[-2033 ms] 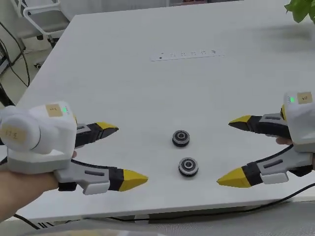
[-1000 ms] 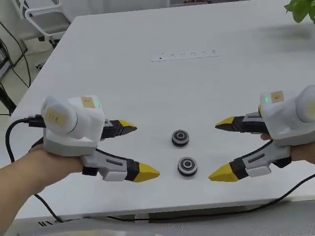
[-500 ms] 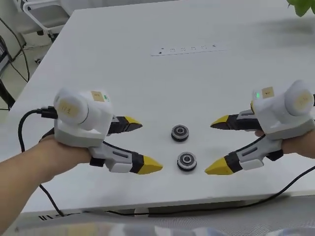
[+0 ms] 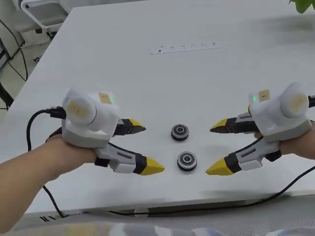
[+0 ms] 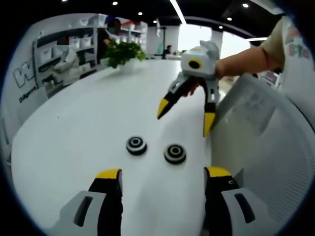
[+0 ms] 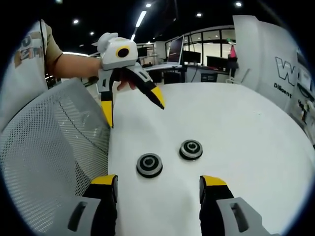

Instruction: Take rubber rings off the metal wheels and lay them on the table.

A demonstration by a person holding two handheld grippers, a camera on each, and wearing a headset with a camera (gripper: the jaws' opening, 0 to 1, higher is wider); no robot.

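Two small metal wheels with black rubber rings lie flat on the white table [image 4: 147, 83]: the far wheel [image 4: 180, 132] and the near wheel [image 4: 187, 160]. My left gripper [image 4: 147, 147] hovers just left of them, open, with nothing between its yellow-tipped jaws. My right gripper [image 4: 213, 150] faces it from the right, also open and empty. In the left gripper view the far wheel [image 5: 136, 145] and near wheel [image 5: 174, 153] sit ahead of the left gripper [image 5: 163, 173]. The near wheel [image 6: 149, 164] and far wheel [image 6: 191, 149] lie in front of the right gripper [image 6: 158, 180].
A socket strip [image 4: 186, 47] is set into the table further back. A plant [image 4: 302, 6] stands at the far right corner and a chair [image 4: 39, 14] beyond the far left. A black cable [image 4: 37, 120] trails from the left gripper. The table's front edge [image 4: 162, 201] is close.
Both grippers have moved inward toward the two wheels, the left one the most. The wheels have stayed where they were; both grippers remain open.
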